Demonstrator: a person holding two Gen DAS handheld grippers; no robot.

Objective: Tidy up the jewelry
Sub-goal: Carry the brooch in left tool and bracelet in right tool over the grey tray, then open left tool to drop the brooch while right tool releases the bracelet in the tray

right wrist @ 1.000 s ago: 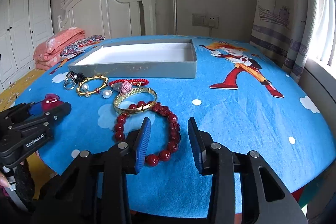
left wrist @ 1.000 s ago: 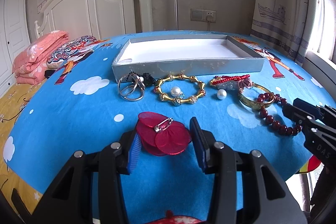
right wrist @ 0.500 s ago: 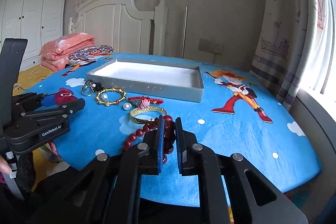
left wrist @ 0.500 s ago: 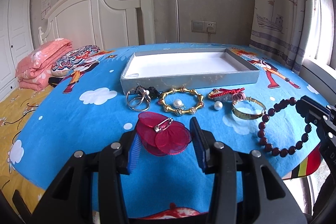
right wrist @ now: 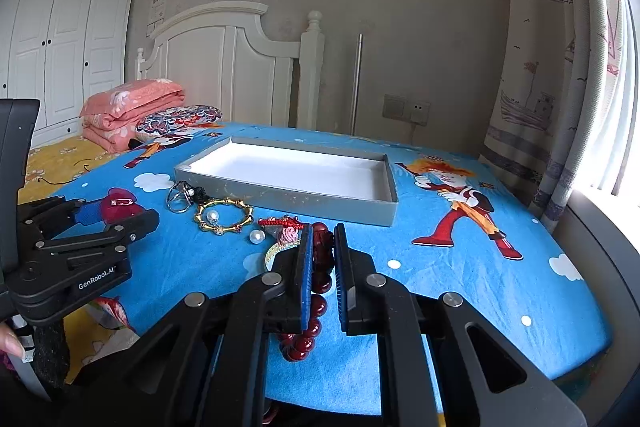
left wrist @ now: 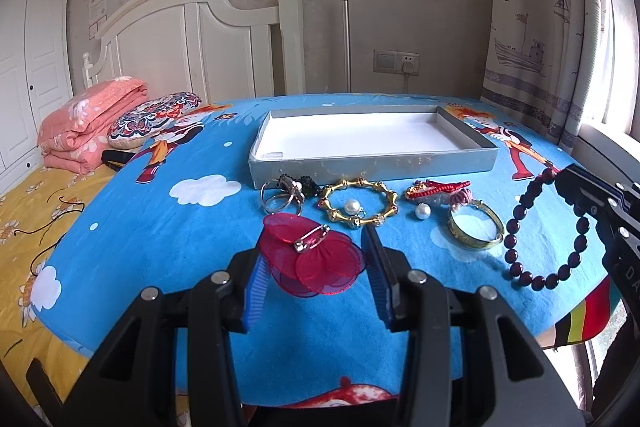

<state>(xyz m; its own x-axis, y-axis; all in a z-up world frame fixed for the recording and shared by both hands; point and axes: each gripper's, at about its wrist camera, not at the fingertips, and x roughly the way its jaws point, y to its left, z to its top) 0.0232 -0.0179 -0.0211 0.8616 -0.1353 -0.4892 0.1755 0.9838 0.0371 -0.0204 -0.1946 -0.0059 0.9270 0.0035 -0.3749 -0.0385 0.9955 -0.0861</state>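
Jewelry is the matter here, and almost all of it lies outside the box [left wrist: 372,163], whose white inside I see empty at the centre of both views. In my left gripper [left wrist: 316,267] I hold the red brooch [left wrist: 316,259], at the lower middle of the left view; its thin petals sit between my blue pads, and the jaws are closed on it only partly, because the brooch is wide. My right gripper [right wrist: 320,263] is closed tight on the bead bracelet [left wrist: 548,227], which hangs from it as a loop at the right edge of the left view, lifted off the blue cloth [left wrist: 160,227]. On the cloth, in a row just in front of the box wall, there remain the rings [left wrist: 278,193], the gold bangle [left wrist: 360,203] with one pearl [left wrist: 353,205] inside it, a second pearl [left wrist: 423,212], the red cord piece [left wrist: 438,189] and a green-gold bangle [left wrist: 474,227]. So I judge the task to be at its beginning: two pieces are picked up, none is yet placed in the box, and at least six pieces wait on the cloth. The next step, I think, is to carry both held pieces over the near wall and set them on the white floor of the box.
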